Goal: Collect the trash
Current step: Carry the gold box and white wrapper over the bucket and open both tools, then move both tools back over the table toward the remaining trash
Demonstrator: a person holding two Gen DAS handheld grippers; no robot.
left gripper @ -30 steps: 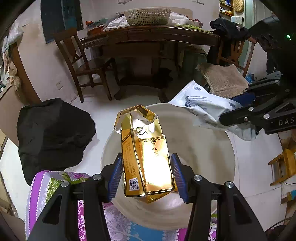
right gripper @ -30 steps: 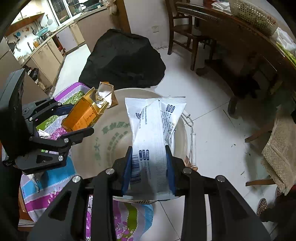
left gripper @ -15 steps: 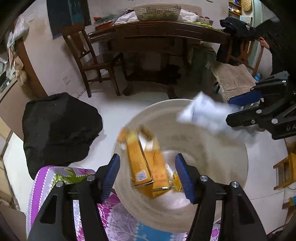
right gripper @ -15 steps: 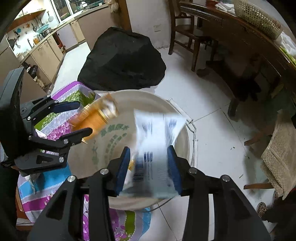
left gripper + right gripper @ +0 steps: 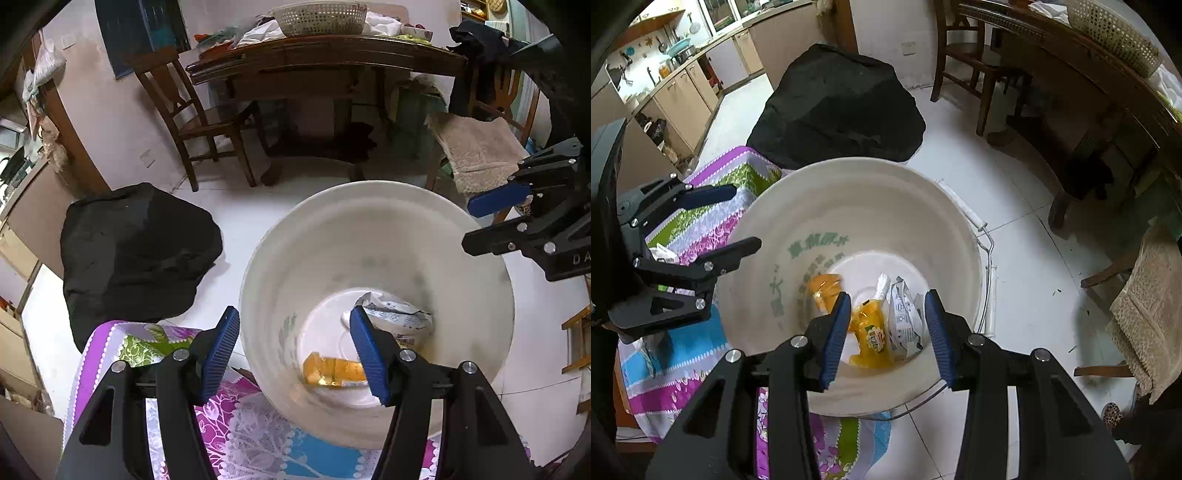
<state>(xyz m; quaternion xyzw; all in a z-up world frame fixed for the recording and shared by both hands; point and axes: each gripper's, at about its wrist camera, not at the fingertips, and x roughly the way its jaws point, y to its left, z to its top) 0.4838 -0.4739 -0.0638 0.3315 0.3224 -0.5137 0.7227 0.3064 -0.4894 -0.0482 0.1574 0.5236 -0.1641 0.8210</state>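
A white plastic bucket (image 5: 369,236) (image 5: 849,192) stands on the floor by the table edge. At its bottom lie the gold carton (image 5: 332,373) (image 5: 825,290), a white printed wrapper (image 5: 395,317) (image 5: 905,317) and a yellow packet (image 5: 871,336). My left gripper (image 5: 295,354) is open and empty above the bucket's near rim; it also shows in the right wrist view (image 5: 738,218). My right gripper (image 5: 886,332) is open and empty above the bucket; it also shows in the left wrist view (image 5: 495,218).
A purple, green and blue flowered tablecloth (image 5: 251,435) (image 5: 683,362) covers the table under both grippers, with a small white scrap (image 5: 663,254) on it. A black bag (image 5: 136,243) (image 5: 838,110) lies on the floor. Wooden chairs (image 5: 192,110) and a dark dining table (image 5: 325,62) stand behind.
Both grippers opened. The gold carton fell from the left gripper and the white wrapper from the right; both now lie at the bucket's bottom.
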